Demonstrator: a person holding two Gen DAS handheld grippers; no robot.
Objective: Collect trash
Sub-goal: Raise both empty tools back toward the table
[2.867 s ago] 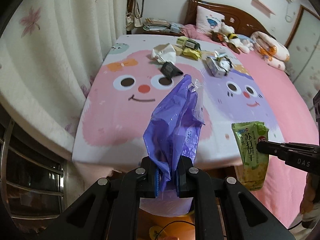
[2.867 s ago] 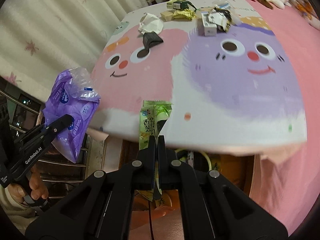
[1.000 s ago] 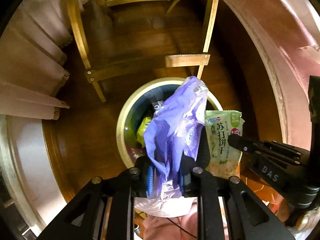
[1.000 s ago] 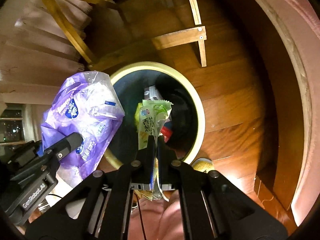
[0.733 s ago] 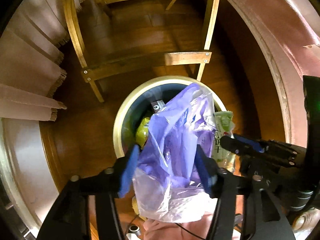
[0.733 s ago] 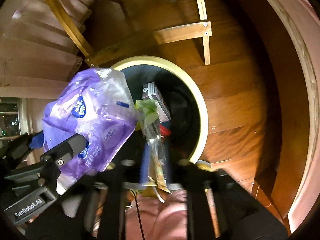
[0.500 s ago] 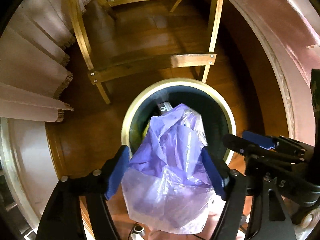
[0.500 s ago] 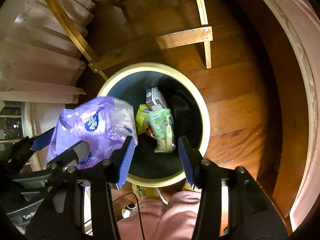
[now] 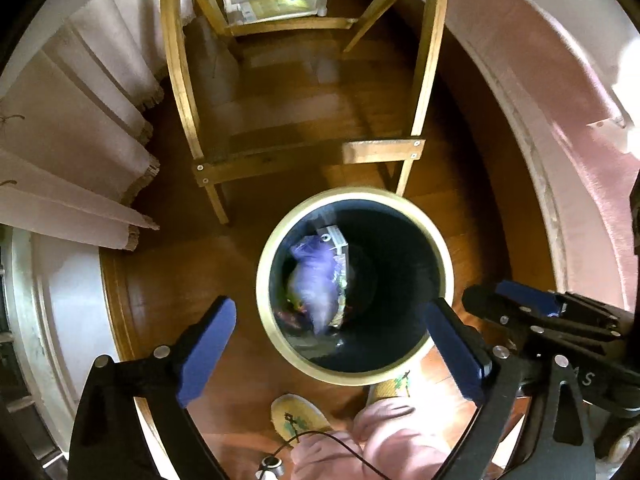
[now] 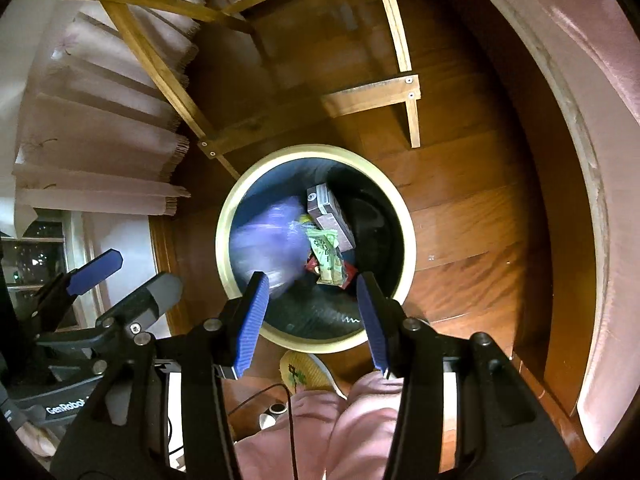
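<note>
— Both of my grippers are empty, then? I want that checked before I lift away.

— Yes. Your left gripper (image 9: 332, 332) hangs with its jaws spread wide over the bin (image 9: 436, 248), and your right gripper (image 10: 316, 312) is parted too, a little narrower, with nothing between the pads.

— And the trash?

— Inside the bin. From the right wrist, the purple bag (image 10: 268, 244) lies at about nine o'clock on the bin floor, the green wrapper (image 10: 328, 256) just beside it toward the centre, and a box (image 10: 330, 216) leans near twelve. The bag is smeared with blur, so I can't say it has fully settled.

— What should I worry about?

— Mostly your own tools. My right gripper sits close by the left one at three o'clock in the left view; swinging up carelessly could knock them together. The bin stands hard against the chair (image 9: 180, 92), and my slipper (image 9: 300, 416) is at six o'clock by its rim, so a nudge could tip it. A light bag can also puff back up.
</note>
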